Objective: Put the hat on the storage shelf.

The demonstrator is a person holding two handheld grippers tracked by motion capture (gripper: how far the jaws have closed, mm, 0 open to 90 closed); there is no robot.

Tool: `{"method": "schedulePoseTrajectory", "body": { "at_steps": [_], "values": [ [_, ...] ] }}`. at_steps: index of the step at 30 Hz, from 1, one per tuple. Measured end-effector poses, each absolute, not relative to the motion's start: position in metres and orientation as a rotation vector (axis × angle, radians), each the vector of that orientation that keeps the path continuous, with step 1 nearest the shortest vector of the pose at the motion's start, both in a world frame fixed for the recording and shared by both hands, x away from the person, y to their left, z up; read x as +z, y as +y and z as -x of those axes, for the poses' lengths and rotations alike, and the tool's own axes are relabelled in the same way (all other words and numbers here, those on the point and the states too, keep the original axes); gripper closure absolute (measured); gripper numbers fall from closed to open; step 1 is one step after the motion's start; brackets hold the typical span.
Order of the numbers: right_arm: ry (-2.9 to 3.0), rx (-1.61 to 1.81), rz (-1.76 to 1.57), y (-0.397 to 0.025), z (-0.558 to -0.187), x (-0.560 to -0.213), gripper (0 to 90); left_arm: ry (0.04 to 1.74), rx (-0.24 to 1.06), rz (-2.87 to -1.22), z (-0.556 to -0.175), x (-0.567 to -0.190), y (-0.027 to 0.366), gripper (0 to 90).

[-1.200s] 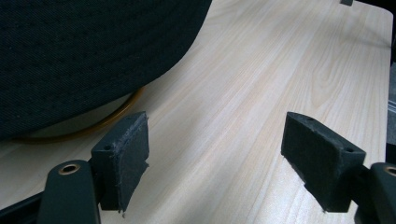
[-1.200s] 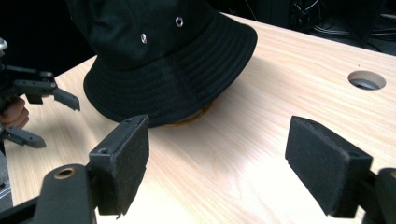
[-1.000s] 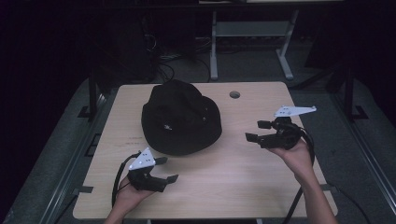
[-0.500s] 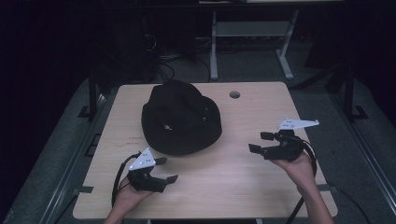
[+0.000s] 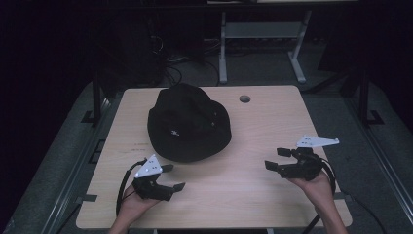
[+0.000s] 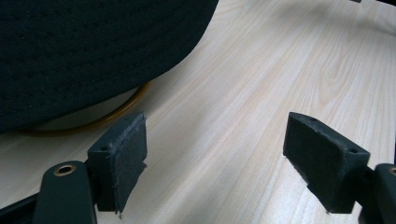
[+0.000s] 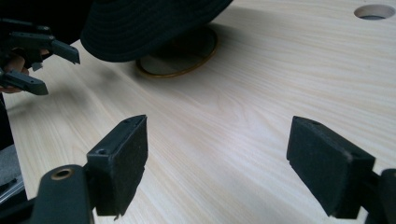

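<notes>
Covering a brass-edged disc (image 7: 180, 53), soft black fabric hat (image 5: 187, 122) on pale woodgrain table (image 5: 272, 131).

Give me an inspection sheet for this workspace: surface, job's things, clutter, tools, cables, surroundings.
Surface: light wood table, round hole near the far edge.
Job's things: black brimmed hat, brim raised over a brown-rimmed stand.
Clutter: nothing seen.
Tools: left tool open beside the near brim; right tool open, apart from the hat; both empty.
Cables: one black cable loops from the left tool.
Surroundings: dark room, metal frame, tangled cords behind.
</notes>
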State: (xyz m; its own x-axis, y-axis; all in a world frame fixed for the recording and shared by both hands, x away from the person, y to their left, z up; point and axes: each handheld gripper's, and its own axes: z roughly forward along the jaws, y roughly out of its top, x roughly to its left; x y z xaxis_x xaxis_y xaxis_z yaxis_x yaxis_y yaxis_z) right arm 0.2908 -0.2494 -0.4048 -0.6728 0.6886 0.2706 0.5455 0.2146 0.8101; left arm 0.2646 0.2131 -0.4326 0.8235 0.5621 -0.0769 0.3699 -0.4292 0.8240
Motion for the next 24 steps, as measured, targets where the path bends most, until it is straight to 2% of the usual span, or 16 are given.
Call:
{"method": "schedulePoseTrajectory", "body": {
  "at_steps": [24],
  "values": [
    [2.243, 1.447, -1.265, -0.277, -0.251, -0.44, 20.0, 0.695, 0.27, -2.061, -0.263, -0.431, 0.215, 20.3]
  ]
}}
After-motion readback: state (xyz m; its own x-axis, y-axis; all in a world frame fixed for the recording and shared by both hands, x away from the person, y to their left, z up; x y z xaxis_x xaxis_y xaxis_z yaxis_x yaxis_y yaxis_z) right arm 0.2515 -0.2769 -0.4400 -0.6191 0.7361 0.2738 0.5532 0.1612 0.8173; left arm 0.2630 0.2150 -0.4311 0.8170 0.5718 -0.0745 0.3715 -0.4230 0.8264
